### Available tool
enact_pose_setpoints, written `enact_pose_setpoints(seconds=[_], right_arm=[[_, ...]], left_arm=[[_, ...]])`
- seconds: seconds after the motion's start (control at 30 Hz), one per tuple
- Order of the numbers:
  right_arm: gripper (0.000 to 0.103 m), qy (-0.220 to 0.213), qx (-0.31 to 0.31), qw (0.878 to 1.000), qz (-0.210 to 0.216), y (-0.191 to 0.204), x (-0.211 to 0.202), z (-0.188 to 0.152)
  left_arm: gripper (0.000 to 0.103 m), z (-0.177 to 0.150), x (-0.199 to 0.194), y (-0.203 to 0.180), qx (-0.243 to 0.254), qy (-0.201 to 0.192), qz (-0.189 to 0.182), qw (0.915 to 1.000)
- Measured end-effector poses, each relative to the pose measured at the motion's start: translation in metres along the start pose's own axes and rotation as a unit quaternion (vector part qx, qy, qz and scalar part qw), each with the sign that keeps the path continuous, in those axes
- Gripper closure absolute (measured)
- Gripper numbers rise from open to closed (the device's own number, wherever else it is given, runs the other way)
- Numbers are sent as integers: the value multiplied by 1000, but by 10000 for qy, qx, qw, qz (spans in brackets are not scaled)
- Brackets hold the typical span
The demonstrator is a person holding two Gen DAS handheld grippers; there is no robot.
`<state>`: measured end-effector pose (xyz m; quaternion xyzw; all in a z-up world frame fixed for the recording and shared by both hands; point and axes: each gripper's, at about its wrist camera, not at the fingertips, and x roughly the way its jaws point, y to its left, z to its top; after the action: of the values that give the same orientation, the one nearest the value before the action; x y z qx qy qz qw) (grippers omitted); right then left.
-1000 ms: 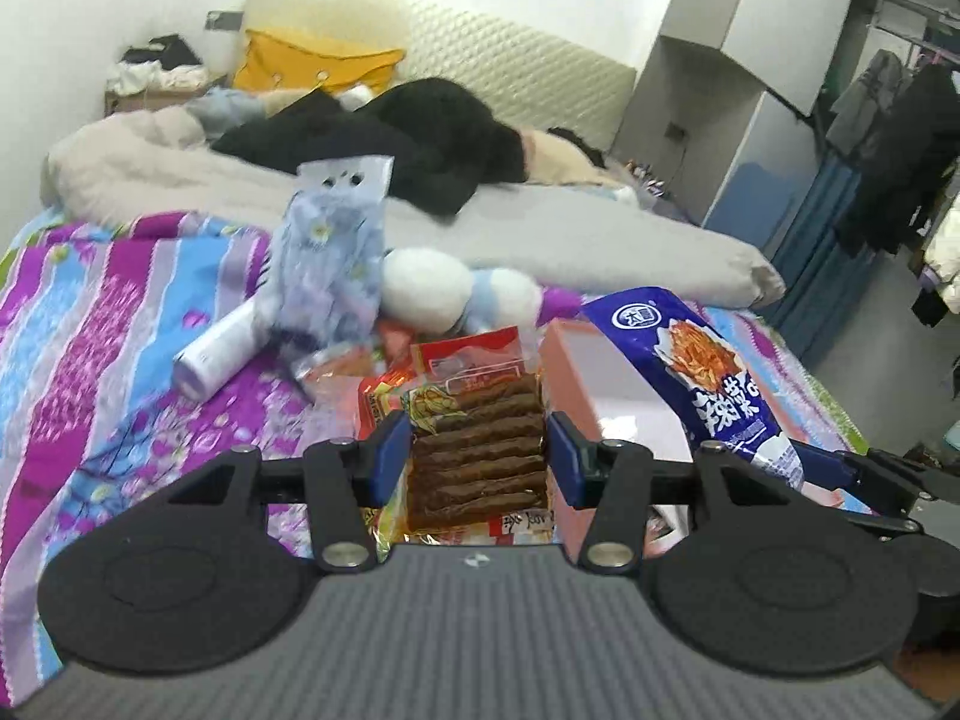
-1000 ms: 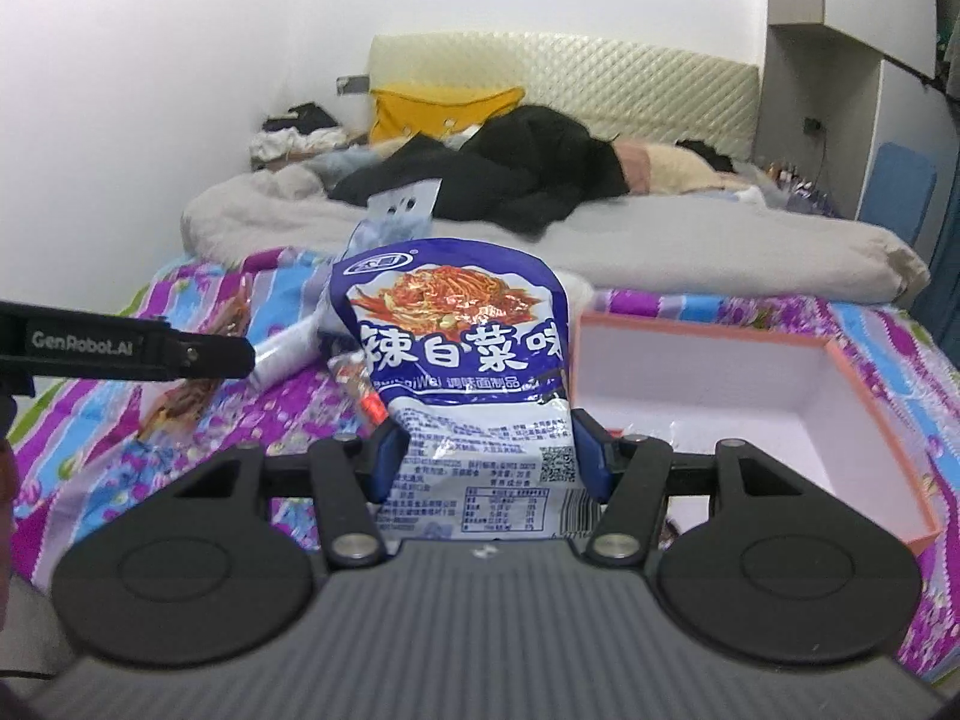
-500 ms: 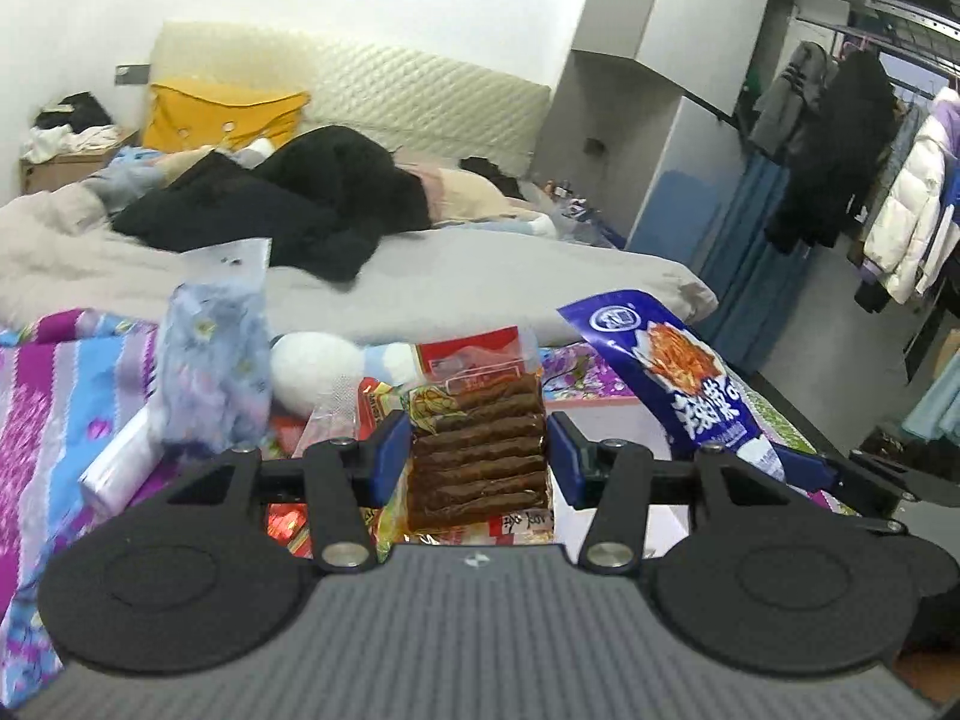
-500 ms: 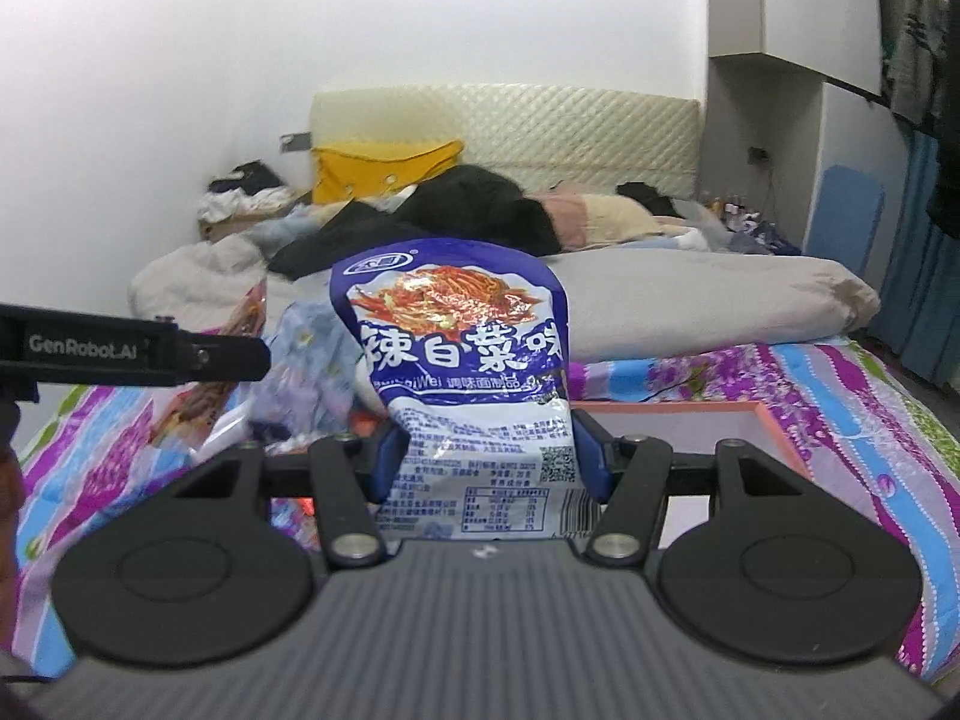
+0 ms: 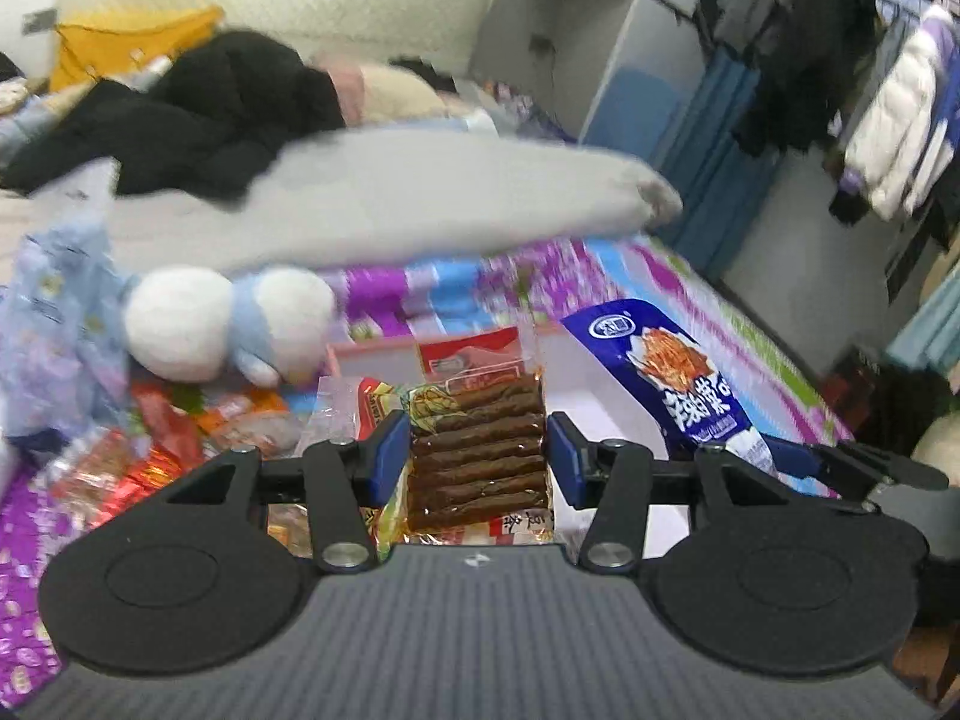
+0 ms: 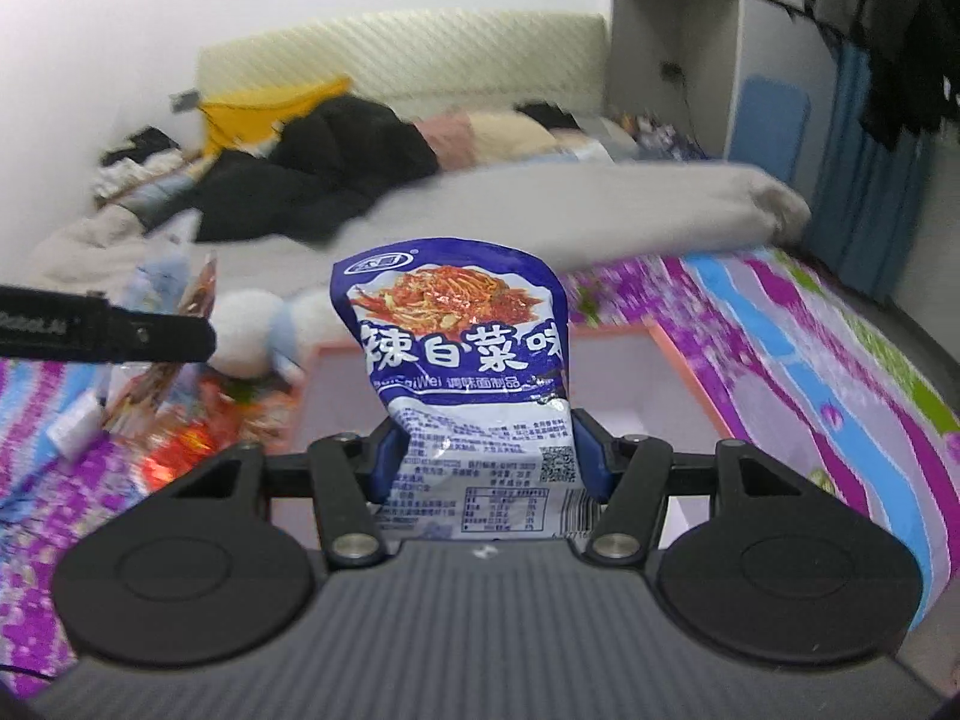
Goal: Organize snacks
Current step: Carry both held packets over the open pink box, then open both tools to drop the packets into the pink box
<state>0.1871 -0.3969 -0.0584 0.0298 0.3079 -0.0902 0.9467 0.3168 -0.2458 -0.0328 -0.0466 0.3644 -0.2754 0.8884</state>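
Purple floral bedspread [image 6: 810,360], pink box [image 6: 678,360], wardrobe [image 5: 558,42]

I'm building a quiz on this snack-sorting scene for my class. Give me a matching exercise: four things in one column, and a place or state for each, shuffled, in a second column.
Things:
1. blue spicy cabbage snack packet
2. clear packet of brown strips
3. white and blue plush toy
4. pink-rimmed box

Places or states:
A. lying on the bed beside the loose snacks
B. clamped in the right gripper
C. open, on the purple bedspread
D. clamped in the left gripper

Pairs: 1-B, 2-D, 3-A, 4-C
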Motion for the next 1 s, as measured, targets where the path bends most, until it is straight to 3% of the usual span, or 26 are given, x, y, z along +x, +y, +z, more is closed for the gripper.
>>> enact_pose_setpoints(seconds=[0.3,0.5,0.63,0.77,1.0], right_arm=[[43,838,265,9958,-250,-35,70,-34],[43,1133,368,9926,-255,-43,93,-44],[41,1261,411,9909,-218,-42,98,-48],[32,1309,503,9897,-292,-40,95,-48],[30,1012,546,9931,-242,-36,68,-37]], left_arm=[[47,-26,106,-8,211,942,-206,9951],[47,-37,136,-9,272,1232,-299,9916],[46,-36,144,-9,311,1278,-336,9907],[27,-33,135,-8,207,1170,-396,9921],[27,-24,88,-12,269,856,-333,9954]])
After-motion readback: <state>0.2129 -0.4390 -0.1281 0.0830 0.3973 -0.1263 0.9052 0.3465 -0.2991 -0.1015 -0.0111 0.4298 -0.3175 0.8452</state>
